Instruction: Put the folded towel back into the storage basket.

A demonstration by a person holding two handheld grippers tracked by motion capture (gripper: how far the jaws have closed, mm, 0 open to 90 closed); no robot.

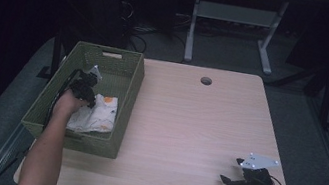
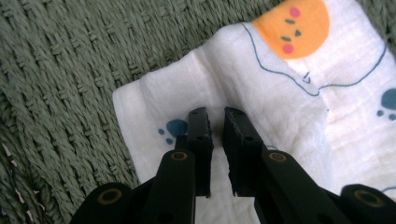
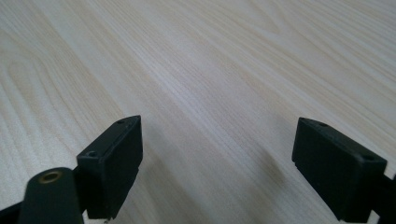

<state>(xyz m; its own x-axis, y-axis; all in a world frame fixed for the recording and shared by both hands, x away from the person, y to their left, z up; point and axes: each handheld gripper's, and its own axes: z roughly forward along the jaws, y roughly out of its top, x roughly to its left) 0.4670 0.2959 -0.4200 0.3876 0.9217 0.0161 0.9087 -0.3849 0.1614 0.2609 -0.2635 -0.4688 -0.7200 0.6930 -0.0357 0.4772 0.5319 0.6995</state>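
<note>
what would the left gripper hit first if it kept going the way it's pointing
The white printed cloth right under the left gripper, lying on the floor of the green woven basket; the jaws look almost on it already.

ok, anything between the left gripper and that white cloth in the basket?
Nothing visible. The left gripper is down inside the green woven basket, its nearly closed jaws right on the white printed cloth, a fold of it in the narrow gap between them.
</note>
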